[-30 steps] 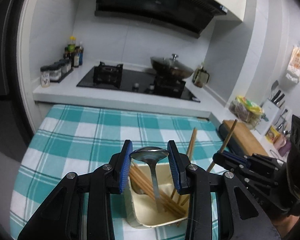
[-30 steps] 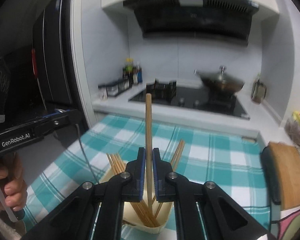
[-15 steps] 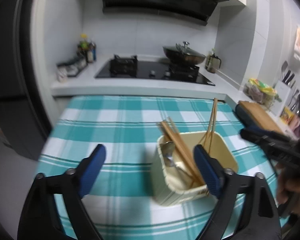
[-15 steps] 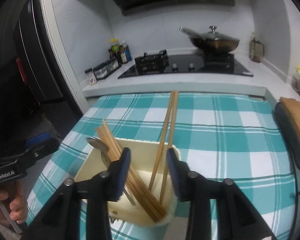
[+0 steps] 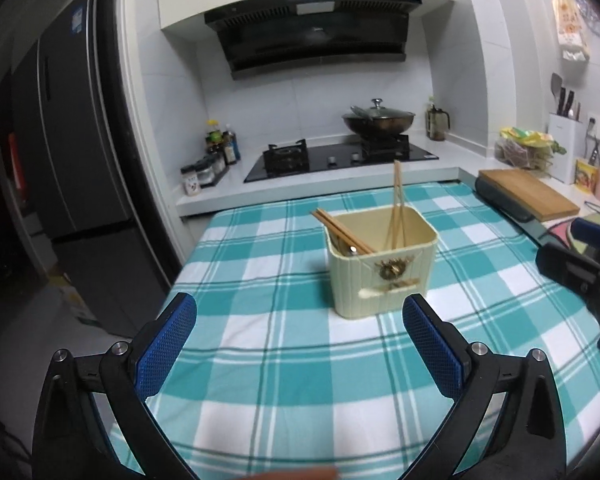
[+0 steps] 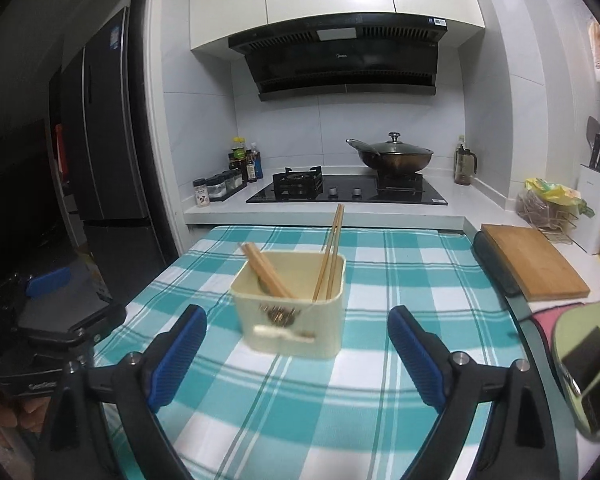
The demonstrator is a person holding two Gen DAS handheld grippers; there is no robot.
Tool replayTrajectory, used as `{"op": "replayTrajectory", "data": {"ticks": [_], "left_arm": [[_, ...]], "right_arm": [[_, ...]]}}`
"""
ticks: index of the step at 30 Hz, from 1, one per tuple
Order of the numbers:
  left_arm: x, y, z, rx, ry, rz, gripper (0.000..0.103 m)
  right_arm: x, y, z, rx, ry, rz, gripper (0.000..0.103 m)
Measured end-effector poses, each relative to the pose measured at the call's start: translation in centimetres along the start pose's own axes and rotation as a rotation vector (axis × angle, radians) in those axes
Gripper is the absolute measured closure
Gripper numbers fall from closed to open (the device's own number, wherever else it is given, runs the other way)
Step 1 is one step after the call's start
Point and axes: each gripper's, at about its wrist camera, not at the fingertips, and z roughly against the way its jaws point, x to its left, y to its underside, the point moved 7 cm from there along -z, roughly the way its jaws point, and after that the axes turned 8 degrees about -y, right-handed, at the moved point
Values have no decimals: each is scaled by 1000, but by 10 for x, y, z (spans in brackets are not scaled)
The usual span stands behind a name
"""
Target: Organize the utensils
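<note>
Chopsticks (image 5: 397,204) now stand in the cream holder (image 5: 382,268), one pair leaning upright against its far wall, a second bundle (image 6: 267,270) slanting out over the rim toward ten o'clock. A spoon's metal (image 5: 353,249) glints low inside, mostly hidden. The holder sits on the checked surface (image 5: 284,364) just ahead of both pairs of tongs, at twelve o'clock from each wrist view.

What has just changed: a second ago my right tongs (image 6: 297,354) were pinched on a single chopstick held upright over the holder, and my left tongs (image 5: 300,344) straddled the holder around the spoon's bowl. Now both are let go. The left tongs are spread wide with nothing between the pads; the right tongs' jaws are opening, also with nothing between them, the holder standing clear beyond the tips. In the left view the right tongs show at three o'clock, drawn off to the side.

Compared with the earlier frames, the holder has shrunk from filling the lower picture to sitting mid-surface, so both hands have pulled back toward me. I judge the sorting done or nearly so: no loose utensil shows on the cloth. Behind, the hob (image 6: 348,192) and lidded wok (image 6: 394,156) are as they were.
</note>
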Motion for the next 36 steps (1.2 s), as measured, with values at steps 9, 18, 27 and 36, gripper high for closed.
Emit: {"op": "replayTrajectory", "data": {"ticks": [9, 18, 27, 36], "left_arm": [[10, 11, 31, 54, 68, 64, 0], [19, 8, 44, 59, 41, 79, 0], [20, 7, 49, 56, 38, 75, 0], [24, 6, 53, 60, 22, 79, 0]], "right_arm": [[23, 17, 42, 75, 103, 3, 9], [33, 16, 56, 73, 139, 9, 9], [42, 12, 67, 58, 160, 25, 9], [51, 8, 73, 49, 163, 38, 9]]}}
